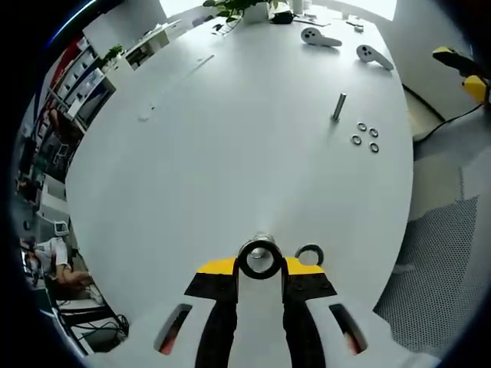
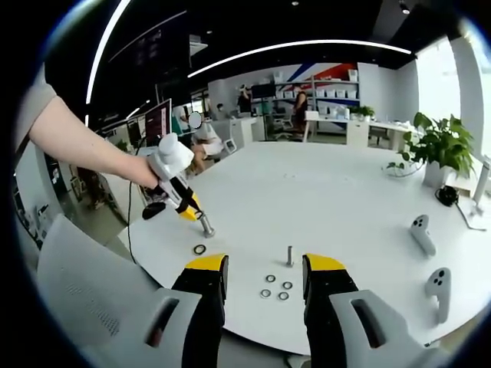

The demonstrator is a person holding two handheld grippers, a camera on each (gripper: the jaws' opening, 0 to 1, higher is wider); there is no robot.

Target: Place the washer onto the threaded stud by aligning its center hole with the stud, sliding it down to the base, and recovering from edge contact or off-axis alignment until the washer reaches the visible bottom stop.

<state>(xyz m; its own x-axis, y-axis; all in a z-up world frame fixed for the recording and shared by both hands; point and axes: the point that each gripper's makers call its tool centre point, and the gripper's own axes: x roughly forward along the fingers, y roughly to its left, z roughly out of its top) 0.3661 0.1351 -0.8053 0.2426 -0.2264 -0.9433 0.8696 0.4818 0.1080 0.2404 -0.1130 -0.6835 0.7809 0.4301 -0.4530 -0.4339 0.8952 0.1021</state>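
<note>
My left gripper (image 1: 260, 270) is shut on a threaded stud (image 1: 259, 259), seen end-on between its yellow-tipped jaws. One washer (image 1: 309, 254) lies flat on the white table (image 1: 230, 153) just right of it. In the right gripper view a hand holds that left gripper (image 2: 181, 197) tilted down, with the stud (image 2: 205, 225) touching the table (image 2: 337, 192) and the washer (image 2: 199, 249) beside it. My right gripper (image 2: 265, 270) stands open and holds nothing. Beyond its jaws a second stud (image 2: 290, 255) stands upright beside several loose washers (image 2: 276, 287).
The upright stud (image 1: 338, 106) and loose washers (image 1: 366, 136) sit far right in the left gripper view. Two white controllers (image 1: 318, 37) (image 2: 420, 232) lie further along the table. A potted plant (image 2: 441, 142) stands at the table's end. The table edge runs just below my right jaws.
</note>
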